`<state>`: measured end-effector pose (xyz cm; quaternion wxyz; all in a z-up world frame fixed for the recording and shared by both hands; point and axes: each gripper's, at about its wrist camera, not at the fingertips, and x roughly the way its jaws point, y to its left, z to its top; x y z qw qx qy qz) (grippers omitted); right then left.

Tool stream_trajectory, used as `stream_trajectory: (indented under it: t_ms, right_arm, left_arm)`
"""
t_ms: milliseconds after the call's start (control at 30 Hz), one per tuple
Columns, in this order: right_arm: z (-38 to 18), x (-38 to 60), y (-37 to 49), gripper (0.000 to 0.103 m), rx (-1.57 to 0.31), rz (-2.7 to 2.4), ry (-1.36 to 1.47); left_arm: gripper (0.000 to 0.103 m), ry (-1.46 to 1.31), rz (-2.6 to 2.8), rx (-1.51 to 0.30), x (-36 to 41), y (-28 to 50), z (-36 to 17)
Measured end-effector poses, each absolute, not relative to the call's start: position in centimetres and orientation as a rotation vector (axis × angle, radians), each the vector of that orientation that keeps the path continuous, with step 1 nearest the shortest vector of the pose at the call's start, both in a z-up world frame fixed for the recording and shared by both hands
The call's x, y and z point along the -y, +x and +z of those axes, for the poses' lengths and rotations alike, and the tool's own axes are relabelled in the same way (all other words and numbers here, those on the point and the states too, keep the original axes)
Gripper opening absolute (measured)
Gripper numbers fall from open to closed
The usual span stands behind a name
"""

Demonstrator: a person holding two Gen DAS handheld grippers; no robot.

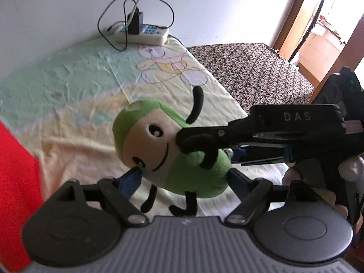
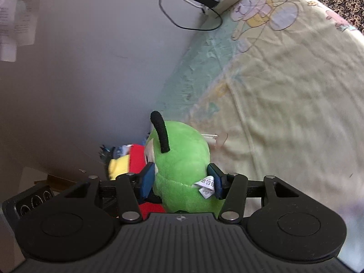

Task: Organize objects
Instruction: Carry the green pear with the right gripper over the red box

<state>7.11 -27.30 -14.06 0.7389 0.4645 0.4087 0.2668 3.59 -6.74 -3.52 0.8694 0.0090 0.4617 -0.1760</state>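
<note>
Both tongs pinch the green plush (image 1: 173, 150), left tongs (image 1: 184, 177) and right tongs (image 2: 180, 179), mid-handoff. Next I'd loosen one side, carry it over the bed (image 1: 75, 118).

1 green plush toy (image 1: 173, 150), 2 hand-held grippers, 1 power strip (image 1: 145, 33), 1 charger (image 1: 135, 21)

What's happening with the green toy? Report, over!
Both grippers' jaws shut on green plush toy, left gripper, right gripper. Toy lifted off bedsheet. Nothing blocking.
</note>
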Motion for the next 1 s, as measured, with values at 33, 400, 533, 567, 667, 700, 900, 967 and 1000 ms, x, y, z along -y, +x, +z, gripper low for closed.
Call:
stream_trajectory:
  t_ms: [33, 400, 533, 567, 667, 700, 900, 967, 1000]
  right_arm:
    - [-13.7, 27.0, 6.8, 0.053, -0.889, 0.592, 1.024]
    - [-8.5, 19.7, 5.4, 0.053, -0.794, 0.706, 1.001]
    - [-6.8, 15.7, 4.9, 0.053, -0.760, 0.727, 0.972]
    - [-6.5, 14.8, 4.8, 0.053, -0.755, 0.733, 0.968]
    - [-5.6, 11.8, 4.7, 0.053, -0.744, 0.760, 0.947]
    - [-5.3, 11.0, 4.7, 0.052, -0.739, 0.765, 0.938]
    - [-4.3, 5.8, 5.2, 0.052, -0.721, 0.780, 0.911]
    - [-4.2, 4.0, 5.6, 0.052, -0.718, 0.789, 0.908]
    - [-4.0, 3.4, 5.6, 0.052, -0.716, 0.794, 0.907]
  left_arm:
    - [0.082, 0.023, -0.365, -0.960, 6.5, 3.2, -3.1]
    - [0.082, 0.018, -0.308, -0.814, 0.2, -2.2, 2.4]
    - [0.082, 0.006, -0.294, -0.773, -3.4, -3.5, 4.1]
    - [0.082, 0.003, -0.290, -0.764, -4.4, -3.9, 4.5]
    - [0.082, -0.001, -0.277, -0.732, -7.2, -4.9, 5.7]
    - [0.082, -0.005, -0.273, -0.721, -8.2, -5.1, 6.1]
    - [0.082, -0.026, -0.263, -0.677, -13.8, -5.9, 7.4]
    - [0.082, -0.027, -0.255, -0.664, -15.6, -6.3, 7.8]
    - [0.082, -0.030, -0.251, -0.658, -16.5, -6.4, 7.9]
